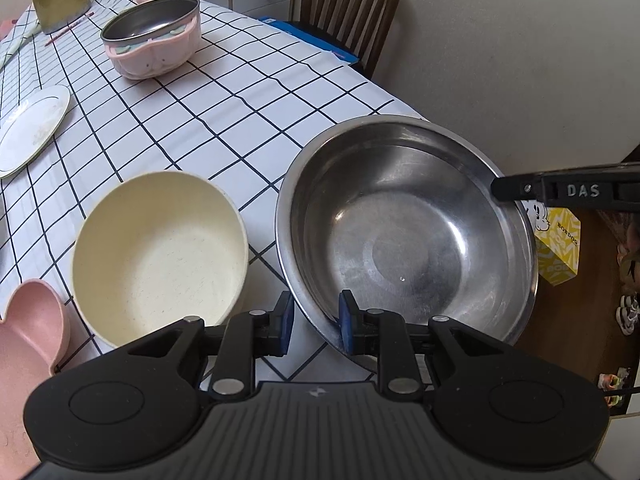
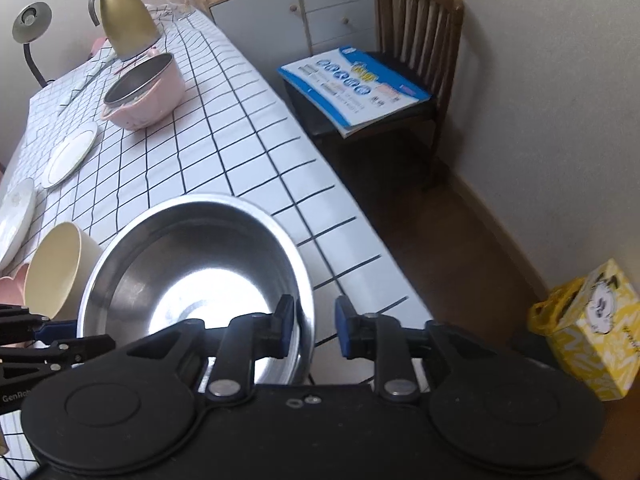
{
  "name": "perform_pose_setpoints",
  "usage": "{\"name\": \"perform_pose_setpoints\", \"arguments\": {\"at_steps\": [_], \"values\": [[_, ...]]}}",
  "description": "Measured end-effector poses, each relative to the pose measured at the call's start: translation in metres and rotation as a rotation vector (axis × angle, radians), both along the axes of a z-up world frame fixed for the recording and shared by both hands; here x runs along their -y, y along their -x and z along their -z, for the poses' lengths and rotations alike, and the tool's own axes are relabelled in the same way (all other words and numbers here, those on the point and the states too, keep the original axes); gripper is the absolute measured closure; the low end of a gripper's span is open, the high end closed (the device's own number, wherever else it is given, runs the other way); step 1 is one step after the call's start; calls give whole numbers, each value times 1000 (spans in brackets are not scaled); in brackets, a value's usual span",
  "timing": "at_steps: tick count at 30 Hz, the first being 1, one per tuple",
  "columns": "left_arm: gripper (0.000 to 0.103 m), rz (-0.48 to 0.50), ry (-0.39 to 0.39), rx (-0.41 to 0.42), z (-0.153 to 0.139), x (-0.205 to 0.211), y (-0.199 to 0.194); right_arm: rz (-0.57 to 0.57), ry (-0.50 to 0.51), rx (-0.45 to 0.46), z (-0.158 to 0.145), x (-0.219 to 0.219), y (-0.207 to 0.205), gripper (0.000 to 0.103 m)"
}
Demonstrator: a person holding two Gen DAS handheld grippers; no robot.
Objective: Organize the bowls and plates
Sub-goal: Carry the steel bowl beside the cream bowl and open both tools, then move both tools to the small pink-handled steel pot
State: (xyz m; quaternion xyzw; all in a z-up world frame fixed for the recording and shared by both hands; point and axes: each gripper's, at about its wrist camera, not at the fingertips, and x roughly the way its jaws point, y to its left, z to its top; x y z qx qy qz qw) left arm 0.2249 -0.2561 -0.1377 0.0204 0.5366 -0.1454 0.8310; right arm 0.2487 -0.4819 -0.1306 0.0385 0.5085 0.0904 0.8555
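A large steel bowl (image 1: 404,236) sits at the near right corner of the checked table and also shows in the right wrist view (image 2: 196,264). My left gripper (image 1: 316,322) is open with its jaws straddling the bowl's near left rim, one pad inside and one outside. My right gripper (image 2: 312,328) is open and straddles the bowl's right rim; it also shows in the left wrist view (image 1: 500,191) at the far right rim. A cream bowl (image 1: 160,252) stands just left of the steel bowl.
A pink dish (image 1: 28,328) lies left of the cream bowl. Two white plates (image 2: 70,154) (image 2: 16,216) and a pink steel-lined bowl (image 1: 154,38) sit farther back, with a gold kettle (image 2: 128,16). A chair (image 2: 416,52) with a booklet and a yellow box (image 2: 592,328) stand beyond the table edge.
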Motion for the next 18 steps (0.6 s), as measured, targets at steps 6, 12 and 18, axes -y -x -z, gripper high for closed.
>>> {"name": "perform_pose_setpoints", "arguments": {"at_steps": [6, 12, 18], "values": [[71, 4, 11, 6, -7, -7, 5, -19, 5, 50, -20, -13, 14, 71], [56, 14, 29, 53, -25, -16, 17, -39, -1, 82, -38, -31, 27, 66], [56, 12, 49, 124, -52, -30, 29, -80, 9, 126, -60, -55, 43, 63]]}}
